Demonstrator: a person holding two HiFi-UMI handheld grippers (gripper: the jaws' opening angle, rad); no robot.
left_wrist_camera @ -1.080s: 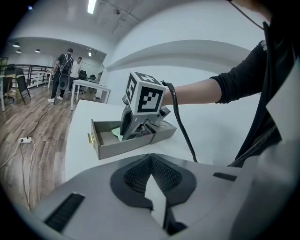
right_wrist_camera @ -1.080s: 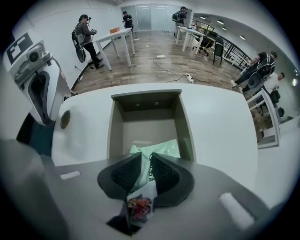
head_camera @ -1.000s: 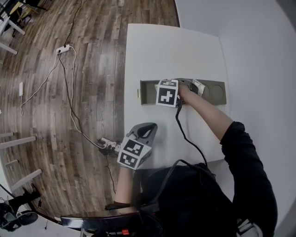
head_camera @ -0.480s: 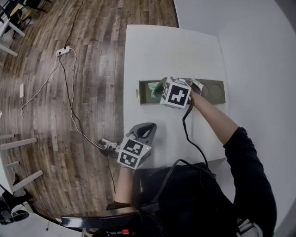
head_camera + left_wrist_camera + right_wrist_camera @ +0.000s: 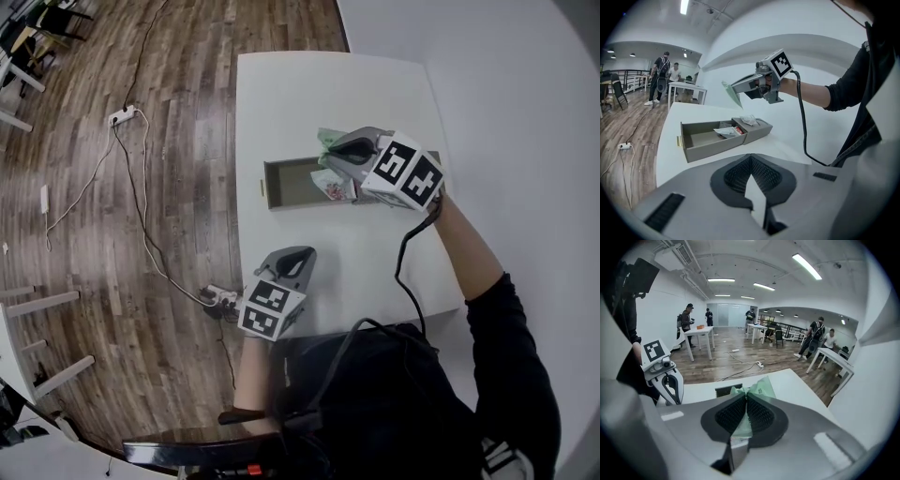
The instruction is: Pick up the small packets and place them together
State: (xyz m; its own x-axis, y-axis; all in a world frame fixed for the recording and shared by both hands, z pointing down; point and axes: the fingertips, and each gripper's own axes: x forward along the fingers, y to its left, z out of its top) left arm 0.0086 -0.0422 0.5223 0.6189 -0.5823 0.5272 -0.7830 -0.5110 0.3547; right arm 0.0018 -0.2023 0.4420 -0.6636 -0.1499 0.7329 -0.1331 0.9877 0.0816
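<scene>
A grey-brown open box lies on the white table, with small packets in its right part. Above it my right gripper is shut on a green packet; its jaws have just been closing on it. The right gripper view shows that green packet pinched between the pads and sticking out ahead. In the left gripper view the box holds a white and red packet, another white packet lies on its far section, and the right gripper hangs above. My left gripper rests shut and empty near the table's front left edge.
Wood floor with a power strip and cables lies left of the table. A white wall runs along the right. People and tables stand far off in the room.
My right gripper has lifted out of the box with the green packet and tilted up. The left gripper has stayed where it was.
</scene>
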